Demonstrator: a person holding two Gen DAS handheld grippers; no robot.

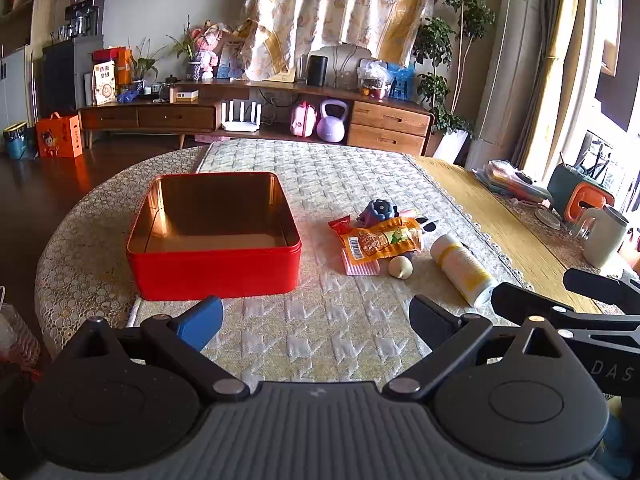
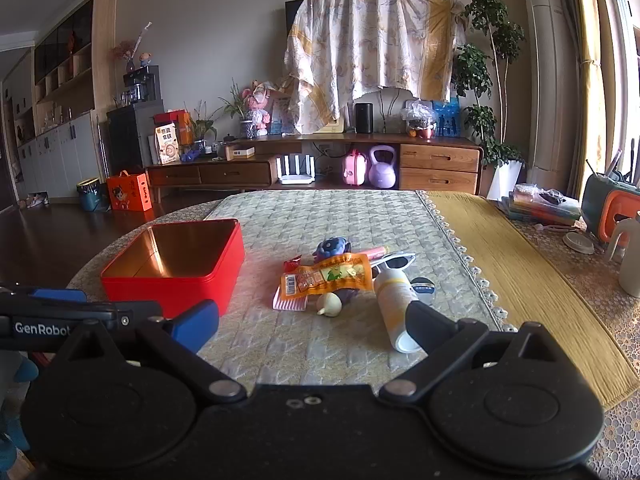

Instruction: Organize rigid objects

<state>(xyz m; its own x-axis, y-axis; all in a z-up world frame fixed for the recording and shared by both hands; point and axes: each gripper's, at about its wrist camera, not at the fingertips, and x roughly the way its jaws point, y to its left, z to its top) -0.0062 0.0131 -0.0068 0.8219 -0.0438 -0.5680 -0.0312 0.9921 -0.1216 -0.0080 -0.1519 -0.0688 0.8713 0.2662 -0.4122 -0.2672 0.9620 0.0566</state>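
Observation:
An open red tin box [image 1: 216, 268] [image 2: 168, 286] sits empty on the quilted mat, left of a small pile. The pile holds an orange snack packet [image 1: 380, 242] [image 2: 328, 276], a pink comb [image 1: 360, 267] [image 2: 289, 301], a garlic bulb [image 1: 400, 267] [image 2: 330, 304], a white and yellow bottle [image 1: 462, 268] [image 2: 394, 308] lying on its side, a blue toy [image 1: 378, 211] [image 2: 332, 247] and white sunglasses [image 2: 394, 262]. My left gripper [image 1: 316, 322] is open and empty, near the front of the mat. My right gripper [image 2: 314, 326] is open and empty; its right finger overlaps the bottle's near end in the right wrist view.
A yellow runner [image 2: 528, 292] lies right of the mat. A white jug [image 1: 602, 236], an orange and green holder [image 1: 580, 200] and stacked books [image 2: 542, 206] stand at the table's right. A wooden TV cabinet [image 2: 320, 168] is behind. My right gripper's arm shows in the left wrist view [image 1: 580, 308].

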